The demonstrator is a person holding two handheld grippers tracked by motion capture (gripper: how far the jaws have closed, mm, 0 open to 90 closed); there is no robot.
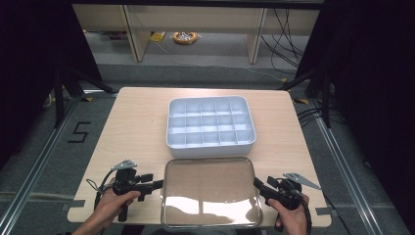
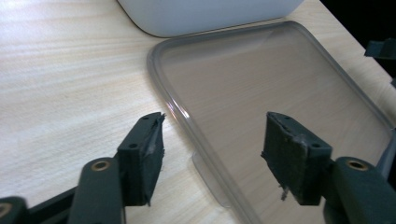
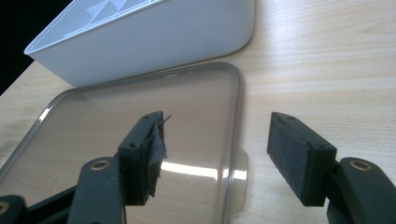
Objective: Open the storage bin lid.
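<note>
Now the clear lid (image 1: 210,192) lies flat on the bench (image 1: 132,127), just in front of the white compartment box (image 1: 210,122). My left tool (image 1: 157,184) straddles its left rim and my right tool (image 1: 258,185) its right rim, each with jaws apart, pads off the plastic.

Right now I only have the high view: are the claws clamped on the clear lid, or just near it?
Observer: Not clamped. The left claw stands open astride the lid at its rim, jaws clear of it.
Operator: Right side?
Observer: Same. The right claw is open, with the rim between its jaws, untouched.
Operator: Anything to grab there?
Observer: A small clear tab juts from the rim between the left claw's jaws, and another between the right's.
</note>
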